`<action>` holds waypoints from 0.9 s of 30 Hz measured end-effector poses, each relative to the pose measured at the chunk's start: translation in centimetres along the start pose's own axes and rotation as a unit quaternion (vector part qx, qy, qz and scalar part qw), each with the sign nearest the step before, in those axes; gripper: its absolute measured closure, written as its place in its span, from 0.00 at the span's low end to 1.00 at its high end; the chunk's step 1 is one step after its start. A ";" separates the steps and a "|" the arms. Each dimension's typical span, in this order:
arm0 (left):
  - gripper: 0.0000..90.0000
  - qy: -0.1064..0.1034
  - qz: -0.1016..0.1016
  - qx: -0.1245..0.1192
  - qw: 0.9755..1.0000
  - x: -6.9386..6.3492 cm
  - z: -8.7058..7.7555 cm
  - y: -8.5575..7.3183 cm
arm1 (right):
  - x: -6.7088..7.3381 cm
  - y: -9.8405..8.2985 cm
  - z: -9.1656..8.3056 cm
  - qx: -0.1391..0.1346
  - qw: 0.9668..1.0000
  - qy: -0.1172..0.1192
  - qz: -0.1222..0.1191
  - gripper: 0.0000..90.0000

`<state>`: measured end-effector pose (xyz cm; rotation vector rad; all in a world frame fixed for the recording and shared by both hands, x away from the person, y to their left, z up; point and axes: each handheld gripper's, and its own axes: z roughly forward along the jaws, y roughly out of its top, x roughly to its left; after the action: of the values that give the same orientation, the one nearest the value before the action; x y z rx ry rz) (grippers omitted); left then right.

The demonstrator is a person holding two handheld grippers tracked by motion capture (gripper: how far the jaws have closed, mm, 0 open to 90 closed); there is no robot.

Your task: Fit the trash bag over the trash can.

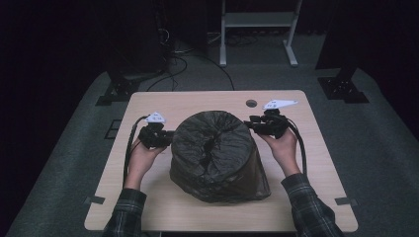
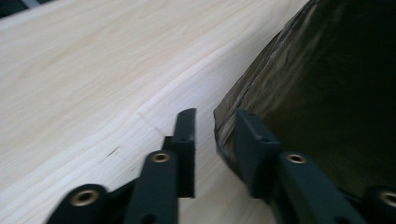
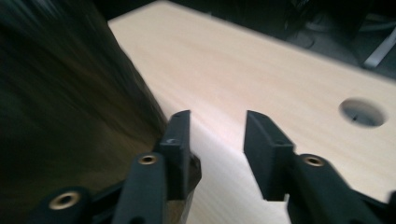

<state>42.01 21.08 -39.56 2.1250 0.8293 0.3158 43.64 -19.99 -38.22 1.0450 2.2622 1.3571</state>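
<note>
From above, a person at a wooden table (image 1: 148, 207) brings the left gripper (image 1: 167, 138) and the right gripper (image 1: 252, 124) against opposite flanks of a dark plastic bag (image 1: 217, 155), which sits bulging at the table's middle over a round, bin-like form, its mouth gathered in a pucker on top. The step in hand looks like taking hold of the bag's film on both sides

Along the left gripper (image 2: 214, 140), the jaws stand parted with bare table (image 2: 84, 74) in the gap; one finger (image 2: 254, 149) lies against a wrinkled fold of the bag (image 2: 327, 93), yet nothing is pinched

Along the right gripper (image 3: 215, 149), the jaws are likewise apart and empty, one finger (image 3: 177, 149) just beside the blurred dark bag (image 3: 60, 102), the table (image 3: 261, 74) and its cable hole (image 3: 363, 112) beyond

Next, each gripper would likely need to shift until loose film lies between its jaws, then close; the taut, smooth plastic may slip away from the pads
</note>
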 end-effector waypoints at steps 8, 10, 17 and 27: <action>0.40 0.023 -0.004 -0.008 1.000 -1.7 -4.0 -2.5 | 1.3 2.5 -4.7 -0.030 0.999 0.009 -0.037 0.45; 0.33 0.027 -0.004 -0.005 1.000 -2.3 -4.8 -3.5 | 1.9 3.0 -5.8 -0.037 0.998 0.012 -0.044 0.38; 0.13 0.017 0.005 0.002 1.000 -4.5 -5.8 -6.7 | 4.4 4.5 -8.4 -0.046 0.994 0.073 -0.070 0.12; 0.00 0.010 0.048 0.004 0.999 -7.3 -5.4 -10.0 | 9.1 5.9 -7.8 -0.026 0.980 0.145 -0.137 0.12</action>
<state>29.40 24.08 -43.44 2.1765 0.7434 0.3851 35.40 -16.72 -28.28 0.5184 2.4471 1.5164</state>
